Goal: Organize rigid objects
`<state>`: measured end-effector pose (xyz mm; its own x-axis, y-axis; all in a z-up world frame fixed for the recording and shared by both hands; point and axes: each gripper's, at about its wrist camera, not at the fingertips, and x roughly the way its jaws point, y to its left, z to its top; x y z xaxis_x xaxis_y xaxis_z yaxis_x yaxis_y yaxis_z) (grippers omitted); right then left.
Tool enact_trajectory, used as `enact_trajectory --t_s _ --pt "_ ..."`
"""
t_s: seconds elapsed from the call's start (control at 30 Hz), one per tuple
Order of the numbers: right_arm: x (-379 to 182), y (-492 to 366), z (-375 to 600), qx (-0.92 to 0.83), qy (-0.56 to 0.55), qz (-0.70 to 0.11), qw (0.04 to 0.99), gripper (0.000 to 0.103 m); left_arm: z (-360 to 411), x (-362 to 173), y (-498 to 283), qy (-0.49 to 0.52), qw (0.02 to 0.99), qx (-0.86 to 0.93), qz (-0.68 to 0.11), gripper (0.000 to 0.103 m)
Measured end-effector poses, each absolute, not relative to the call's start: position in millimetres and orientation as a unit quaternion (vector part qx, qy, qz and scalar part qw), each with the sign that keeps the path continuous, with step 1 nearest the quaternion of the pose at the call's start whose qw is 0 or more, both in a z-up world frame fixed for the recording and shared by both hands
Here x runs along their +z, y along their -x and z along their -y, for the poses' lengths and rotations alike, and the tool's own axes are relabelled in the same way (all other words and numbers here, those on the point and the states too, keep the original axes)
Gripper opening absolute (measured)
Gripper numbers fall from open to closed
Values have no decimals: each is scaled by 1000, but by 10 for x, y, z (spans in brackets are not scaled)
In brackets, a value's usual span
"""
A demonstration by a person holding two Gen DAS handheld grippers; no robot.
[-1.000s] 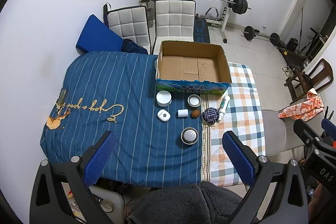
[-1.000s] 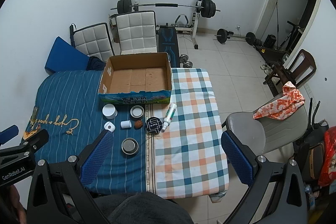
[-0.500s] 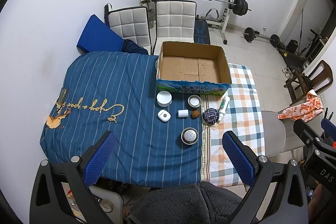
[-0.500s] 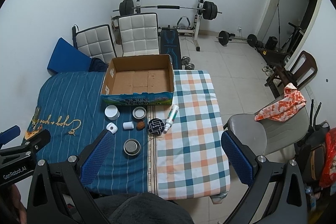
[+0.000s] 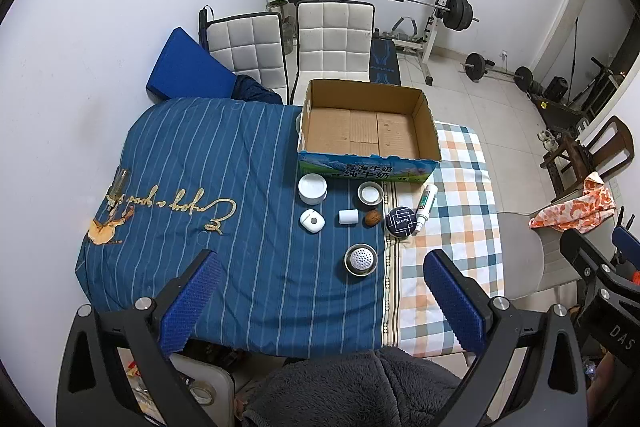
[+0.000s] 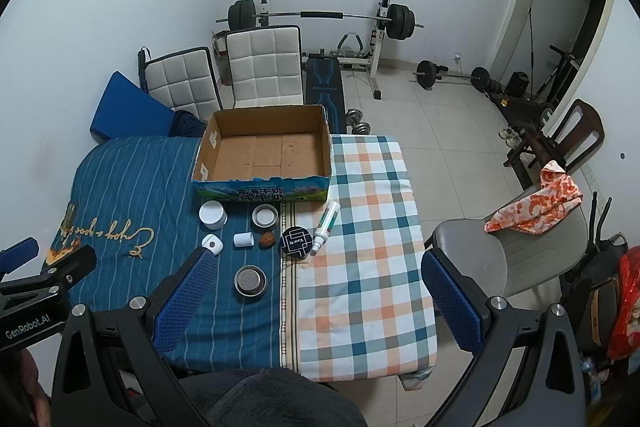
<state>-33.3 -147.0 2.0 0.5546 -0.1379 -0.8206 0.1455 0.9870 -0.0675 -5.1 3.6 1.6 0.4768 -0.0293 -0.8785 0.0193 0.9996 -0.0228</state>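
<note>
With both my left tongs (image 5: pixel 316 291) and right tongs (image 6: pixel 316 291) spread wide and empty above the cloth-covered tabletop (image 6: pixel 360 291), I risk nudging the round steel strainer cup (image 5: pixel 361 258) into the brown walnut (image 5: pixel 373 217), which could roll away short of the empty cardboard box (image 5: pixel 366 126).

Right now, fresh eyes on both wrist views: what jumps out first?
The open cardboard box, empty, sits at the far middle of the bed where the blue striped cover meets the checked cover. In front of it lies a cluster of small items, among them a white jar, a walnut and a white tube. Behind, a barbell rack stands against the wall.
</note>
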Motion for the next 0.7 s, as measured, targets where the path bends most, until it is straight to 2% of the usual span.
enact_trajectory --t_s 0.7 --pt "18 327 1505 -77 -5 -463 883 103 28 -7 33 2 861 -15 -509 103"
